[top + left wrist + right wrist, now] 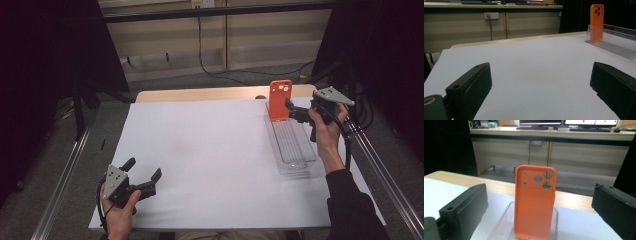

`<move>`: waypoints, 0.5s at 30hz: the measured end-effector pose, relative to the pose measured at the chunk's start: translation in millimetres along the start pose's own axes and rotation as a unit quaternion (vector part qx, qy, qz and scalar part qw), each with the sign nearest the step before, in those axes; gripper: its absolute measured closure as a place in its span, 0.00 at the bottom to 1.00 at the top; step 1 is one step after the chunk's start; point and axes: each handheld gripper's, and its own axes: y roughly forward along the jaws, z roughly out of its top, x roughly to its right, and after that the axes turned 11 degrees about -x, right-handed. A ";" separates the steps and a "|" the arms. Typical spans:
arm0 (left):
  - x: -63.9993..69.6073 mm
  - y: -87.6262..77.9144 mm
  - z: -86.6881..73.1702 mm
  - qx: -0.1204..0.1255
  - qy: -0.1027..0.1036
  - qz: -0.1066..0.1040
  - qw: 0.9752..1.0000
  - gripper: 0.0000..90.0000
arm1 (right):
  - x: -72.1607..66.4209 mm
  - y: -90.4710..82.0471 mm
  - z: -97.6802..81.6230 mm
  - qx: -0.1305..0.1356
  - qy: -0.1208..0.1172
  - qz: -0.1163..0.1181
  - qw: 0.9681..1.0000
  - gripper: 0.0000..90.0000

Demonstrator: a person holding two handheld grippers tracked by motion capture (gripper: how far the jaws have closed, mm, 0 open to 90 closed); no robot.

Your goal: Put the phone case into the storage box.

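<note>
1. Orange case (280, 100) standing upright at the far end of the clear tray (295, 150), leaning on its end wall, camera holes up.
2. Right gripper (291, 111) just beside the case, jaws spread wide and holding nothing; in the right gripper view, case (535, 202) centred between the jaws, untouched.
3. Left gripper (145, 177) low at the near left of the white sheet (200, 150), well apart from the tray, jaws released and empty.
4. Likely step: gripping the case. Best approached square-on, closing across its side edges at mid-height, slowly, to avoid tipping it.
5. Worth lifting straight up, clear of the tray wall.
</note>
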 end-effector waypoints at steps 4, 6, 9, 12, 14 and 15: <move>-0.5 -0.6 0.1 0.001 0.001 0.005 1.000 0.04 | -1.8 -7.9 -4.1 0.013 -0.005 0.004 1.000 0.00; -0.9 -0.9 0.2 0.005 -0.002 0.009 1.000 0.04 | -2.5 -10.9 -5.6 0.012 -0.004 0.006 1.000 0.00; -1.8 -1.4 0.5 0.003 -0.005 0.011 1.000 0.04 | -3.5 -15.2 -8.9 0.017 -0.007 0.009 1.000 0.00; -0.8 -1.9 0.5 0.003 -0.005 0.007 1.000 0.04 | -4.0 -19.2 -13.5 0.021 -0.006 0.012 1.000 0.00; -0.3 -2.4 0.4 0.005 -0.004 0.005 1.000 0.04 | -4.4 -21.9 -16.6 0.021 -0.008 0.020 1.000 0.00; -0.3 -2.9 0.4 0.007 -0.006 0.006 1.000 0.04 | -5.0 -23.4 -18.0 0.023 -0.010 0.020 0.999 0.00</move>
